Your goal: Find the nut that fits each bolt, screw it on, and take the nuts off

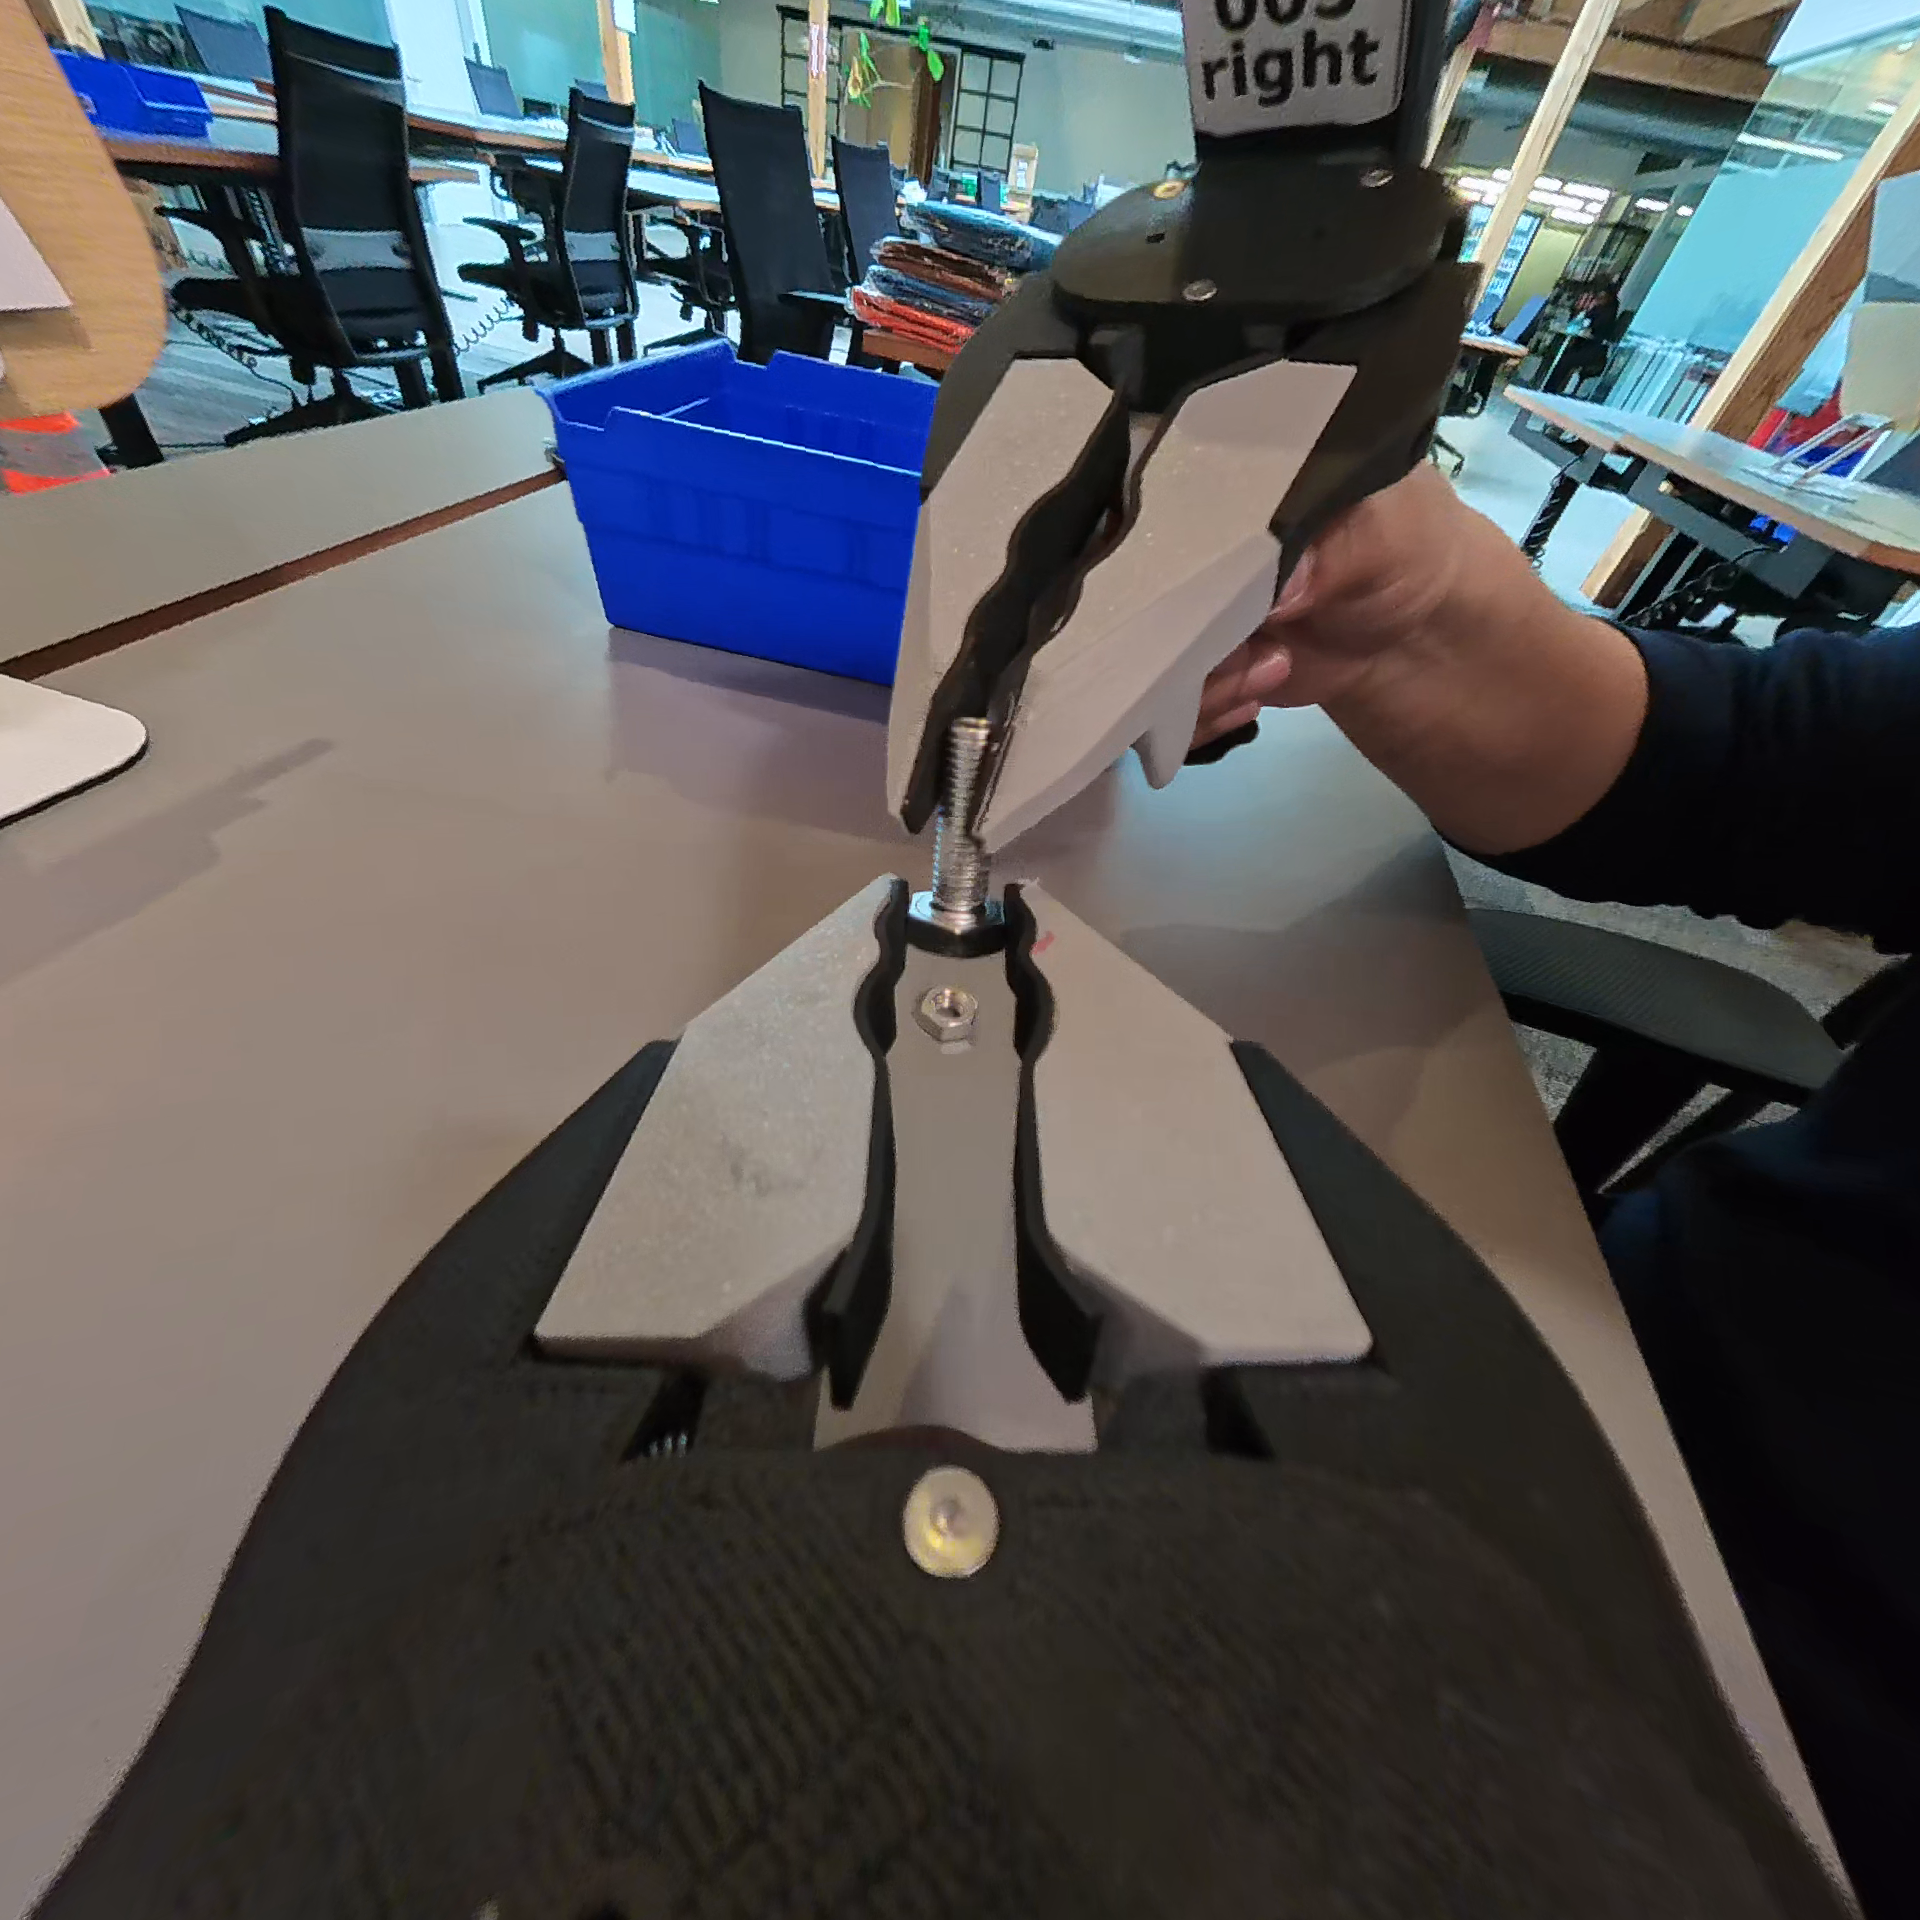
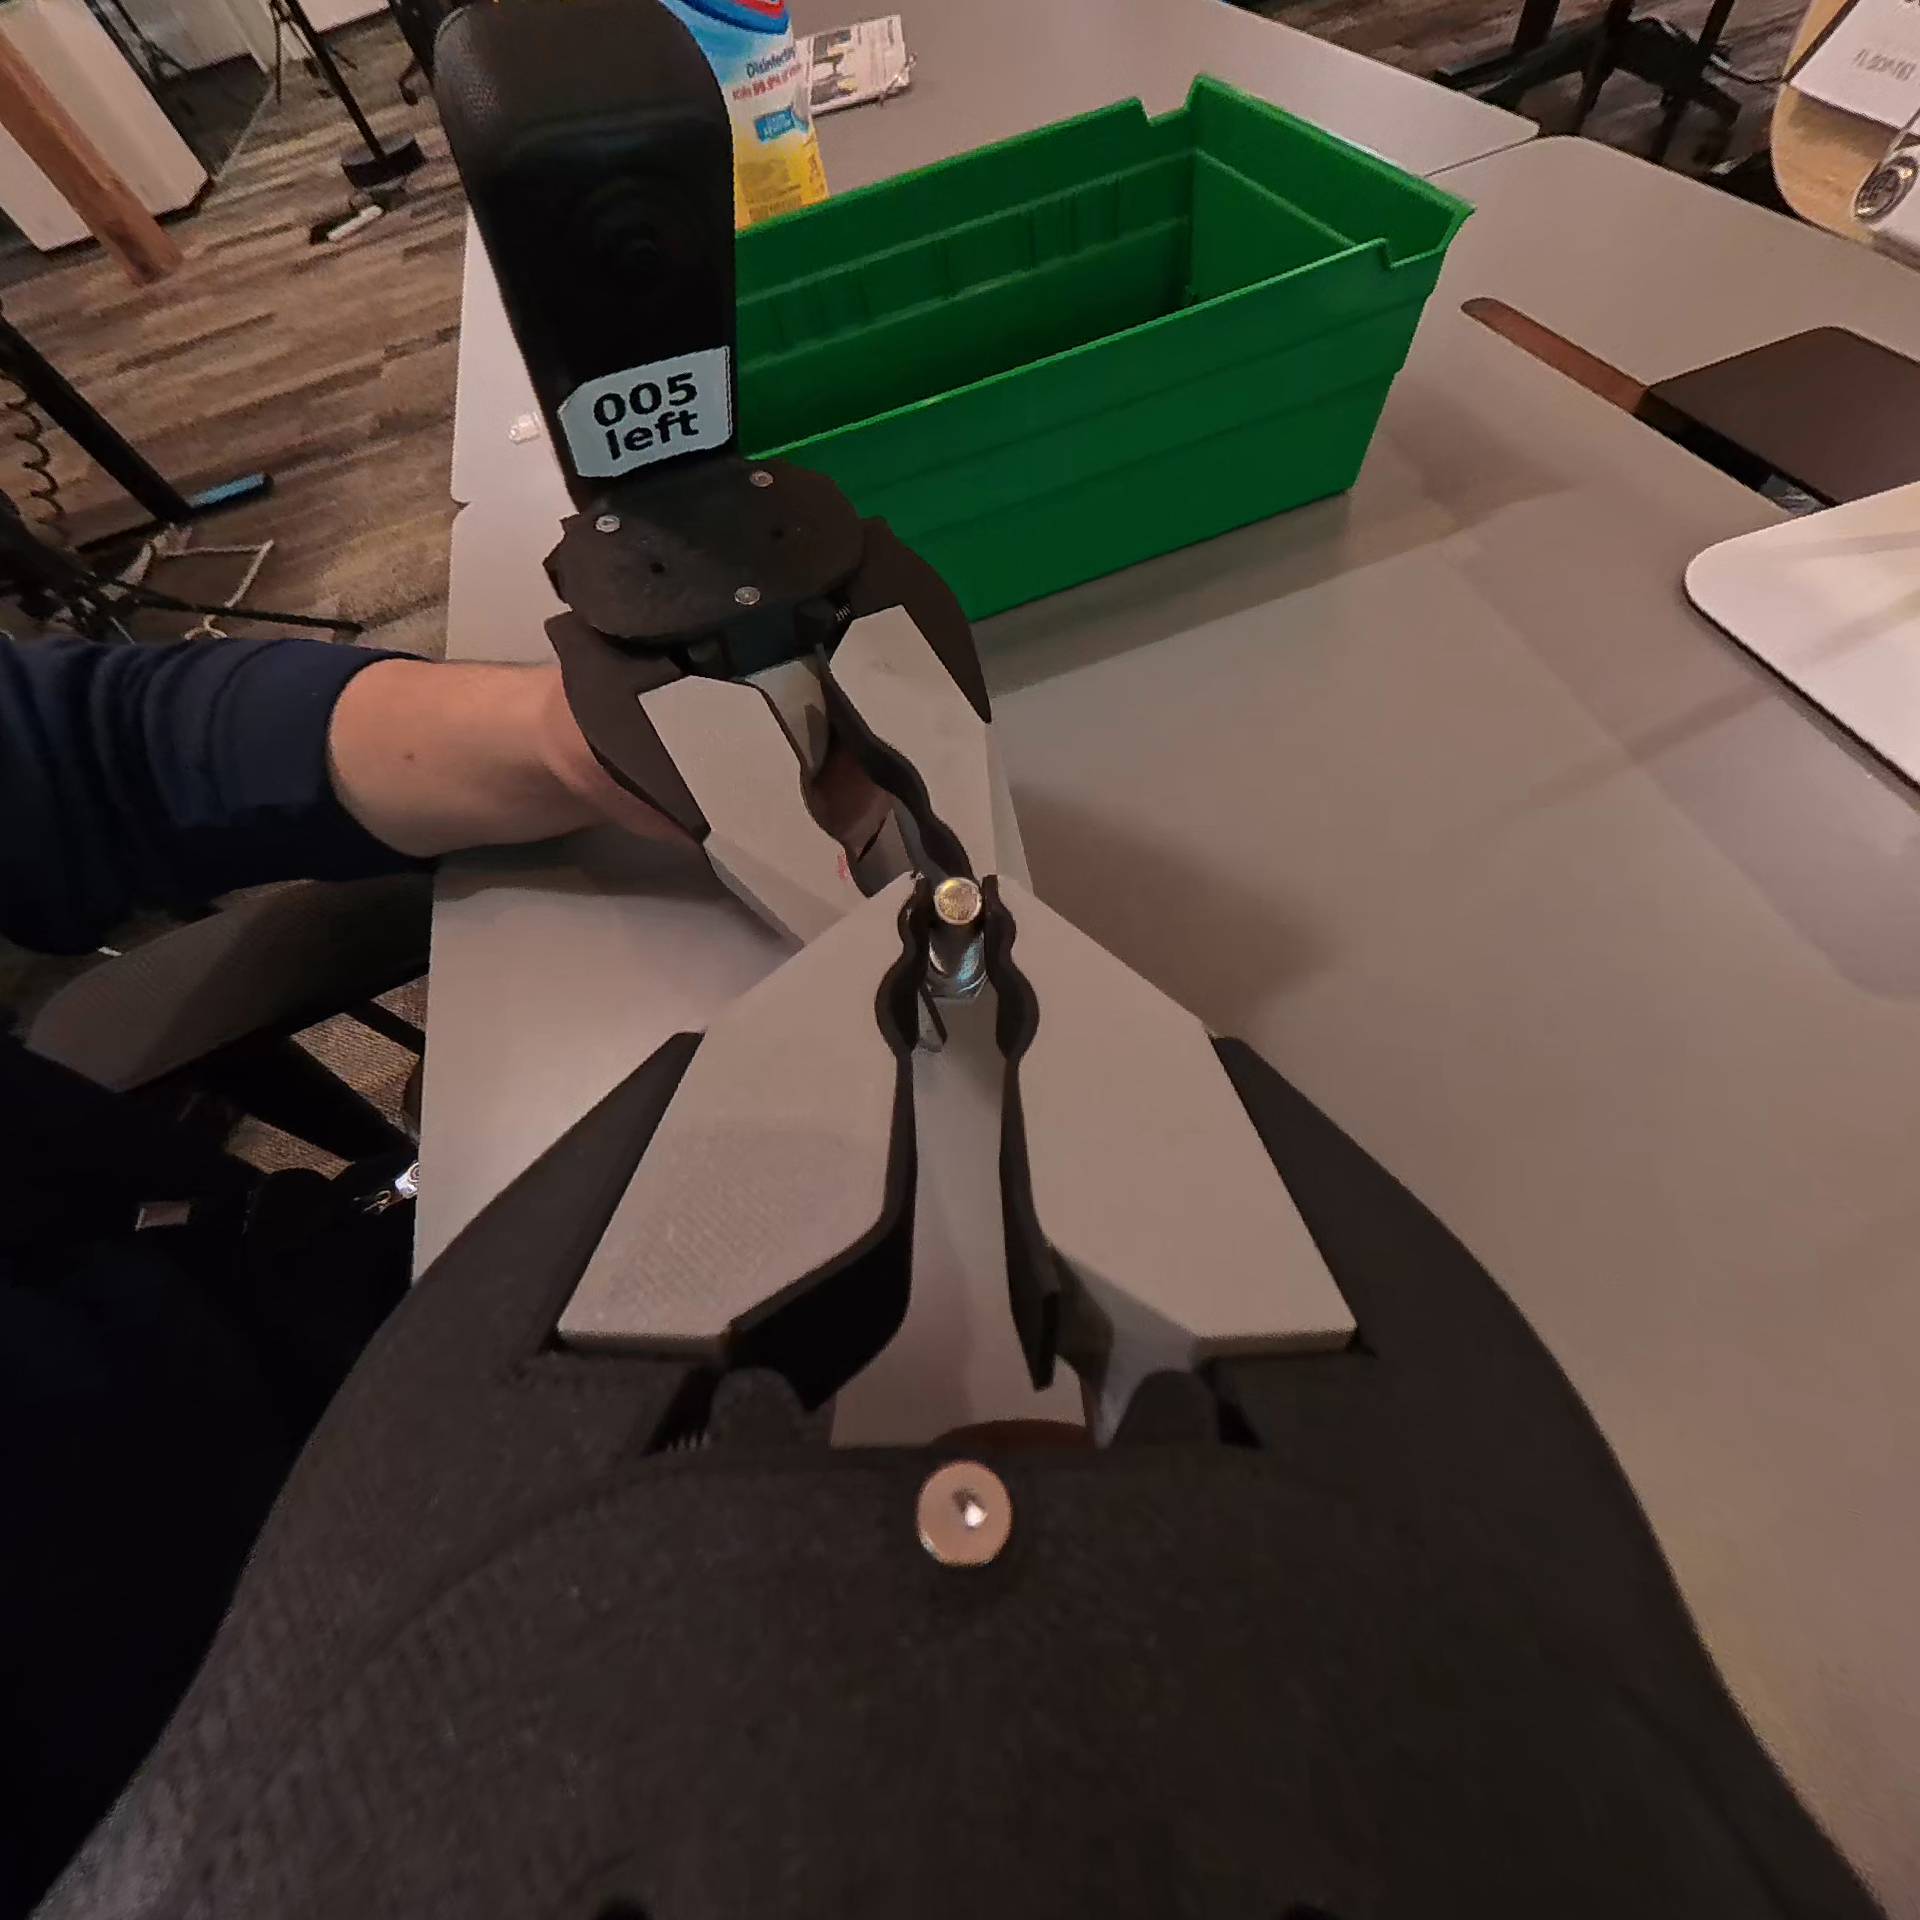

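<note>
Evidently the upright bolt [image 1: 958,831] is pinched by its threaded shank in the right gripper [image 1: 951,821], while the left gripper [image 1: 956,920] is clenched on the hex nut [image 1: 954,923] at its base, above the table [image 1: 416,935]. Small, rigid, slippery steel is judged best held across the nut's flats. A spare nut [image 1: 943,1013] lies nearby.

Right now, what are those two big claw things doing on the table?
A person holds both. The right gripper pinches the top of a silver threaded bolt standing upright. The left gripper clamps the dark nut at its bottom. A loose silver hex nut lies on the grey table. A blue plastic bin sits behind.
</note>
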`<state>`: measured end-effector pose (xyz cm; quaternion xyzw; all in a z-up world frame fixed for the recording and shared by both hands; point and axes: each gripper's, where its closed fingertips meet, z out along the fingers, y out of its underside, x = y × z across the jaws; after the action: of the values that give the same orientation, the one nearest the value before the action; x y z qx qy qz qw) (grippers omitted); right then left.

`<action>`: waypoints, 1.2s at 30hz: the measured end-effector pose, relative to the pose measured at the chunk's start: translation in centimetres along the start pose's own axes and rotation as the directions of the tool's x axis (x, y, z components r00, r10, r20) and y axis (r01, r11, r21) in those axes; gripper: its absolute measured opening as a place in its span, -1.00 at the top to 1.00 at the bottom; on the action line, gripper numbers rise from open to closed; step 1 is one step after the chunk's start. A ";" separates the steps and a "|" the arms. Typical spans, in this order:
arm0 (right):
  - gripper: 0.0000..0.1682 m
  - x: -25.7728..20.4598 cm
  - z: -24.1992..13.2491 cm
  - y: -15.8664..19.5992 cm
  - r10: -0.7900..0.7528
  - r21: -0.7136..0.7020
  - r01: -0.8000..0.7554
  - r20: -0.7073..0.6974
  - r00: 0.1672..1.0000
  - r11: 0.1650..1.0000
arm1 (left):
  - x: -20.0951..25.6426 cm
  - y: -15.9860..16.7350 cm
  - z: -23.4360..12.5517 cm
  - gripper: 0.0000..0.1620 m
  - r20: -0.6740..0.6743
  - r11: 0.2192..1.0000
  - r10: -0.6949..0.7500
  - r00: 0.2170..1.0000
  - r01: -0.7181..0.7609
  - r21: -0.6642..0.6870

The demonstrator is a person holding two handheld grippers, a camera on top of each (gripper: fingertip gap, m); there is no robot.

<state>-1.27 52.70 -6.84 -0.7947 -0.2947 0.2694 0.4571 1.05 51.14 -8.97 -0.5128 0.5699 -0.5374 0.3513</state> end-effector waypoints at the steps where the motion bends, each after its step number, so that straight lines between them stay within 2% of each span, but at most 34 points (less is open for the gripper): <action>1: 0.92 0.0 0.0 0.0 0.006 0.000 -0.006 0.004 1.000 1.000 | 0.0 0.0 0.0 0.80 -0.004 1.000 -0.001 1.000 0.001 0.002; 9: 0.92 0.3 -0.4 0.8 -0.030 -0.065 0.027 -0.042 0.999 0.998 | 0.0 -0.4 -0.2 0.81 -0.001 1.000 0.006 1.000 -0.006 0.017; 19: 0.92 0.0 0.1 0.8 -0.002 -0.044 0.001 -0.021 1.000 0.999 | 0.4 -0.1 0.0 0.91 -0.020 1.000 0.010 1.000 -0.010 0.008; 24: 0.92 -0.2 0.1 0.8 -0.007 -0.052 0.006 -0.013 1.000 0.999 | 0.5 -0.1 -0.1 0.91 -0.014 0.999 0.032 0.999 -0.032 -0.004; 31: 0.92 0.1 0.3 1.1 -0.043 -0.095 0.038 -0.053 0.998 0.995 | 0.3 0.2 0.0 0.89 -0.046 0.999 -0.041 0.998 0.041 -0.001; 36: 0.92 0.2 0.3 1.4 -0.050 -0.112 0.043 -0.063 0.997 0.993 | 0.3 0.4 0.1 0.89 -0.027 1.000 -0.012 1.000 0.012 -0.017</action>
<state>-1.03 52.42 -8.19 -0.8202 -0.3124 0.2156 0.4279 1.03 50.82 -9.36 -0.5117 0.5759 -0.5418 0.3361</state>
